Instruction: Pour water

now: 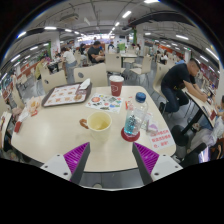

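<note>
Jaws: released; the gripper [110,160] has its two fingers spread wide apart at the near edge of the worktop, grasping nothing, purple pads [76,154] facing inward.
Worktop [55,130]: round, pale, filling the middle of the scene.
Water bottle [135,113]: clear plastic with a blue cap, upright on a blue-and-red coaster, to the right and just beyond the right finger, apart from it.
Yellow cup [99,122]: open-topped, upright, near the middle of the worktop, left of the bottle and ahead of the gap between the fingers.
Red cup [116,85]: upright, at the far side of the worktop.
Tray [66,94]: red-rimmed, far left on the worktop, carrying small items too small to tell.
Patterned mat [103,101]: flat between the yellow cup and the red cup.
Person [180,82]: dark top, bent over at the far right, beside another table.
Surroundings: a large hall with more tables, chairs and ceiling strip lights.
</note>
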`<state>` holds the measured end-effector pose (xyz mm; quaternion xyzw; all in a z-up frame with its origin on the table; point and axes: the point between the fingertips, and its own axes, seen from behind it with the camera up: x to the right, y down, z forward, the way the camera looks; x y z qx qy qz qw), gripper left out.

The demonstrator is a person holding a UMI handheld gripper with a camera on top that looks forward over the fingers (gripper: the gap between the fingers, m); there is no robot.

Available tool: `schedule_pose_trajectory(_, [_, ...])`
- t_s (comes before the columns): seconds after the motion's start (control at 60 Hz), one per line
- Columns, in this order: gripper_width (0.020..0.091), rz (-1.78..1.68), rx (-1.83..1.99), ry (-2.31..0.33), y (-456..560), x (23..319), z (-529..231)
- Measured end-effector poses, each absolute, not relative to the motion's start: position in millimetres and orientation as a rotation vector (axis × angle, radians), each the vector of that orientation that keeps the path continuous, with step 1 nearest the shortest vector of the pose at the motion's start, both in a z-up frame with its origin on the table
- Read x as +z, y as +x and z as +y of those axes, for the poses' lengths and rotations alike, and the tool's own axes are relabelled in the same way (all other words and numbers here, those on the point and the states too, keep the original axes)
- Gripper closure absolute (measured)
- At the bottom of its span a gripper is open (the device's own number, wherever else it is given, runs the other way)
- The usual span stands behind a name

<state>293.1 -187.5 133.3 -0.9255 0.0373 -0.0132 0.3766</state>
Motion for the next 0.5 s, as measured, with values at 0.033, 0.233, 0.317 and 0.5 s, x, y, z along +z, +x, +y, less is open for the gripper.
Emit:
schedule_pose_trajectory(0.033, [0.0251, 0.091, -0.036, -2.36, 287, 137, -188])
schedule_pose_trajectory(0.233, [0.0253, 0.028, -0.019, -2.358, 253, 147, -188])
schedule_pose_trajectory(0.317, [0.0251, 0.017, -0.022, -2.355, 247, 147, -186])
schedule_pose_trajectory(0.5, [0.025, -0.012, 0.0, -2.34, 232, 150, -178])
